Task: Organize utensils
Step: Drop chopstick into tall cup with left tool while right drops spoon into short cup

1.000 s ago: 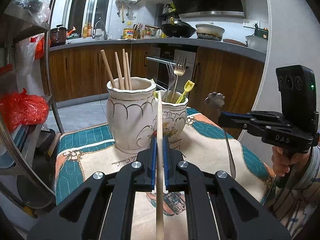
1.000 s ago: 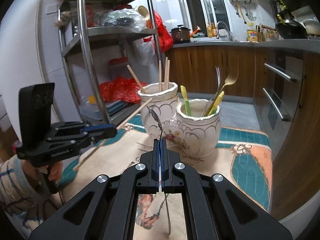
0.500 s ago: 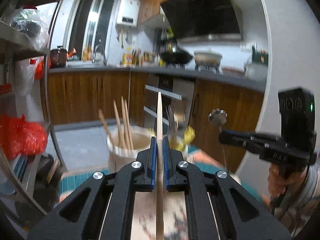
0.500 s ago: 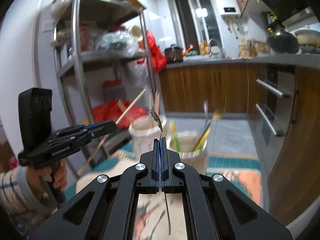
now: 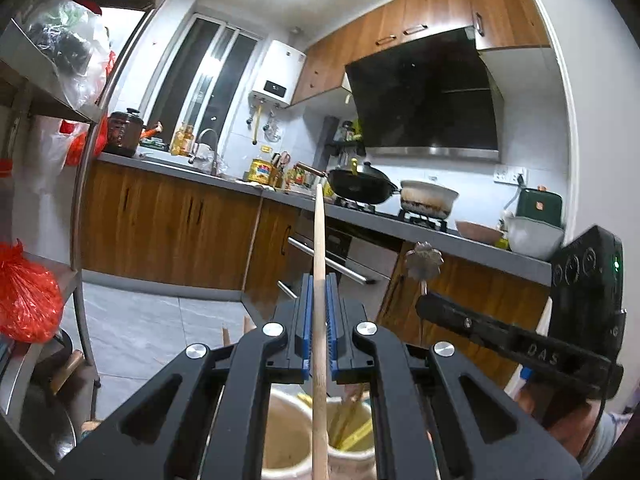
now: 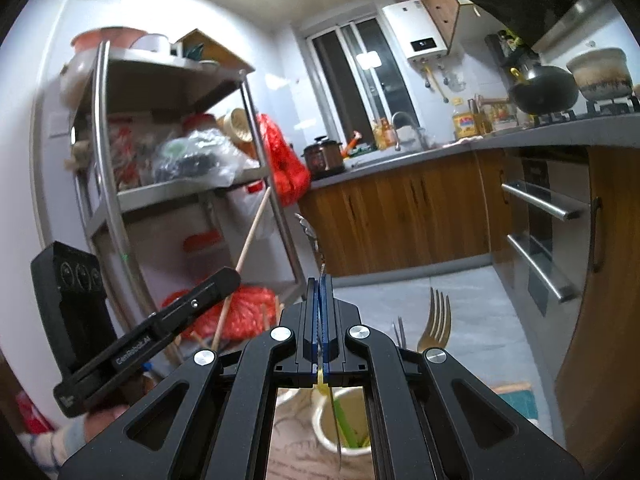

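Note:
My left gripper is shut on a wooden chopstick that stands upright above the two white ceramic jars. Its lower end hangs over the jar mouths. My right gripper is shut on a thin metal spoon with a flower-shaped end, held upright over the smaller jar. That jar holds forks and yellow-green utensils. The spoon and the right gripper show in the left wrist view. The left gripper and its chopstick show in the right wrist view.
A steel shelf rack with bags stands on the left. Wooden kitchen cabinets and a counter with a wok run along the back. A red bag sits on a lower shelf. The patterned tablecloth shows beneath.
Both grippers have risen and tilted upward, so the jars have dropped to the bottom of each view. Each gripper now holds its utensil above the jars.

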Tool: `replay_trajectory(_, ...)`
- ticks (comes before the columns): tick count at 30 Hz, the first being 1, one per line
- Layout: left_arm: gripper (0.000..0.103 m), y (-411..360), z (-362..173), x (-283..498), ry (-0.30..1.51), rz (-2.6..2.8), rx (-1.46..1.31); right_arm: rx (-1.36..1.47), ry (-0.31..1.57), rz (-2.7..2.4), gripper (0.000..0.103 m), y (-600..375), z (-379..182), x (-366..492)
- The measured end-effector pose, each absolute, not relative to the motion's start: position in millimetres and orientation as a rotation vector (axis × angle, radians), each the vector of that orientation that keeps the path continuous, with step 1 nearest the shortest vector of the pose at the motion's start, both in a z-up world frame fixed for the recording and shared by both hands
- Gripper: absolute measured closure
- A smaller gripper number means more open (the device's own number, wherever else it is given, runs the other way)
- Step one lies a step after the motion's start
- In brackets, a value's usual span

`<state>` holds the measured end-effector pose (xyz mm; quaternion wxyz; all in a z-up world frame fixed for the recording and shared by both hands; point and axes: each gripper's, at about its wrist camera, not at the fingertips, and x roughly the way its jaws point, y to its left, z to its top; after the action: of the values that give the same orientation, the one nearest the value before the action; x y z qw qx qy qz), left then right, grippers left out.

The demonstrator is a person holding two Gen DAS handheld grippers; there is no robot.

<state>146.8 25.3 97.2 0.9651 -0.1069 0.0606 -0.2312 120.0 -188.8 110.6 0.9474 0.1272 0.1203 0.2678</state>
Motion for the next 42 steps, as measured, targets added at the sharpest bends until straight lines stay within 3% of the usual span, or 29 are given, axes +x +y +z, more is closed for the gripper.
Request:
replay_trajectory(14,0.097,4,79,170,0.092,-0.371,-0.103,0.236,0.174,0.475,0.101,-179,98,142)
replay_trajectory(32,0.096,6,70,165,0.134,-0.377,-0.047,0.171,0.324,0.509,0.101,-162,57,153)
replay_trajectory(35,0.089,8,71,164,0.152,-0.378,-0.052,0.17,0.347,0.51,0.087,-164,54,151)
replay_trajectory(42,0.084,13,81,149,0.144,-0.376,-0.054,0.177,0.332,0.493,0.086,-178,65,134)
